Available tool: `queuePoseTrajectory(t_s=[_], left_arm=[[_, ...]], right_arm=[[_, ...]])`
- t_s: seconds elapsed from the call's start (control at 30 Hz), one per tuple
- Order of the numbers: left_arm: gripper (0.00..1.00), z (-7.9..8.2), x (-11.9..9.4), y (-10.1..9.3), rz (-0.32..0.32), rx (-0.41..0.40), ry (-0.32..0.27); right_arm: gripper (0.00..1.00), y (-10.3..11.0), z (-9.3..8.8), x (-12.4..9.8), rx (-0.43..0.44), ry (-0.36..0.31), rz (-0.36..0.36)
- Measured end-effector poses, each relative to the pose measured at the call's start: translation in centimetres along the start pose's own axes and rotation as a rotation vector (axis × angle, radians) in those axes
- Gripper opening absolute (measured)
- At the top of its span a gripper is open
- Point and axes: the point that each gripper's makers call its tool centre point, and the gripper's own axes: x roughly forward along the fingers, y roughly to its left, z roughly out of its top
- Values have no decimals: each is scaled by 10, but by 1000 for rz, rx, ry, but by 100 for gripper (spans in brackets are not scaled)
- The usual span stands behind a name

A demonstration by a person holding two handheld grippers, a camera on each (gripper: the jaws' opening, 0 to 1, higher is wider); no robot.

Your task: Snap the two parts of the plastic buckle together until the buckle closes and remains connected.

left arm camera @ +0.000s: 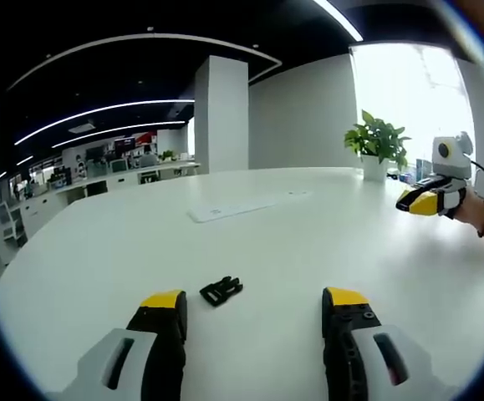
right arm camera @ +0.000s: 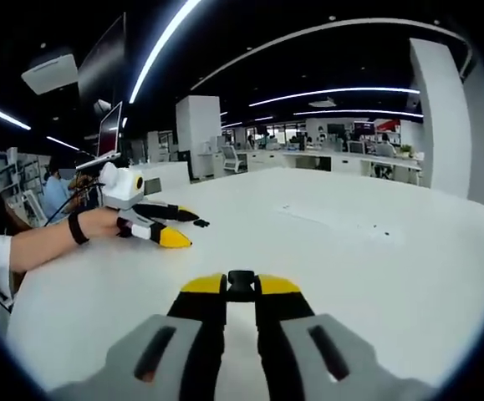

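Left gripper view: left gripper (left arm camera: pixel 254 305) jaws spread, empty; one buckle half (left arm camera: pixel 221 290) lies on the white table (left arm camera: pixel 250 242) just past the 11 o'clock jaw tip.

Right gripper view: right gripper (right arm camera: pixel 241 286) clamped on the other buckle half (right arm camera: pixel 241 281). Halves apart; likely next: left grabs its half, then align and snap.

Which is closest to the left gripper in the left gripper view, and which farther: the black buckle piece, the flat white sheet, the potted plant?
1. Black buckle piece, on the table between the jaws of the left gripper.
2. Flat white sheet, mid-table.
3. Potted plant, far edge, right.
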Motion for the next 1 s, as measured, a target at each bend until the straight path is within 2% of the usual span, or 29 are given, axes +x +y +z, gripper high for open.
queuePoseTrajectory(t_s=[0.17, 0.27, 0.5, 0.67, 0.73, 0.87, 1.0], left_arm=[[66, 4, 8, 7, -16, 9, -8], [61, 6, 13, 13, -9, 6, -18], [60, 5, 14, 8, -24, 9, -25], [52, 5, 13, 4, -31, 11, -29], [52, 4, 12, 4, -29, 10, -30], [51, 4, 11, 3, -29, 10, -29], [48, 3, 9, 1, -35, 12, -28]], right_arm=[[11, 4, 1, 0, -22, -7, 12], [11, 6, 2, 0, -26, -9, 16], [11, 6, 2, -1, -30, -16, 17], [11, 8, 2, -2, -34, -19, 19], [11, 14, 4, -3, -50, -36, 54], [11, 11, 5, -3, -57, -37, 42], [11, 18, 7, -3, -67, -58, 78]])
